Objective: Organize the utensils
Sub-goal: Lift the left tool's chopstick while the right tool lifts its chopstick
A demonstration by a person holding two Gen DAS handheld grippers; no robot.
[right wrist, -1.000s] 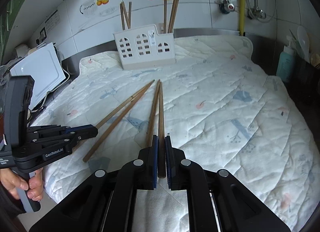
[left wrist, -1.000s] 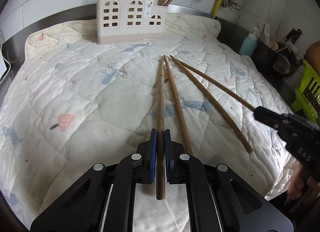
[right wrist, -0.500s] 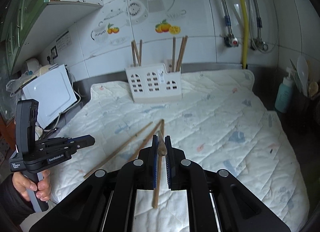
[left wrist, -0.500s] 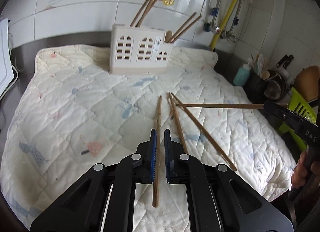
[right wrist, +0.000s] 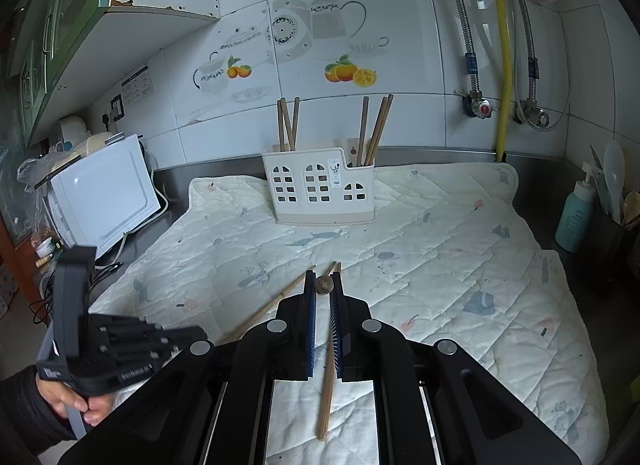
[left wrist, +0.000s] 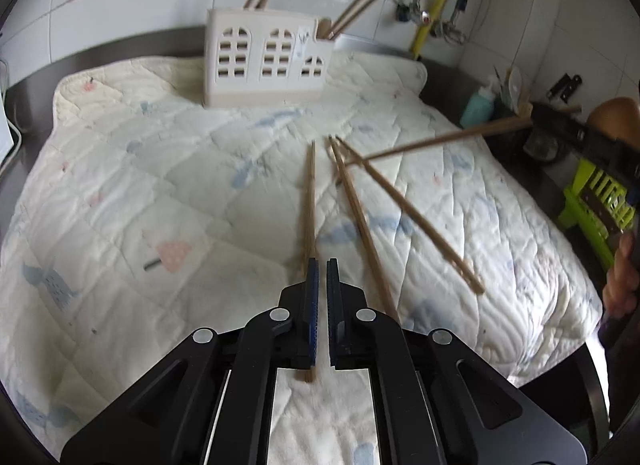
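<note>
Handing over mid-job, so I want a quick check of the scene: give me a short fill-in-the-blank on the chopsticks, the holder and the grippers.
1. Each gripper's jaws are shut on one ____.
2. Besides the held ones, ____ chopsticks lie loose on the quilted mat.
3. The white holder stands at the mat's ____ edge, by the tiled wall.
4. The left gripper and right gripper each hold their stick near its ____ end.

Answers: chopstick; two; far; thick

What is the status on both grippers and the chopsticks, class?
Left gripper shut on one chopstick. Right gripper shut on another chopstick, raised. Two chopsticks loose on the quilt. Path to the holder clear.
</note>
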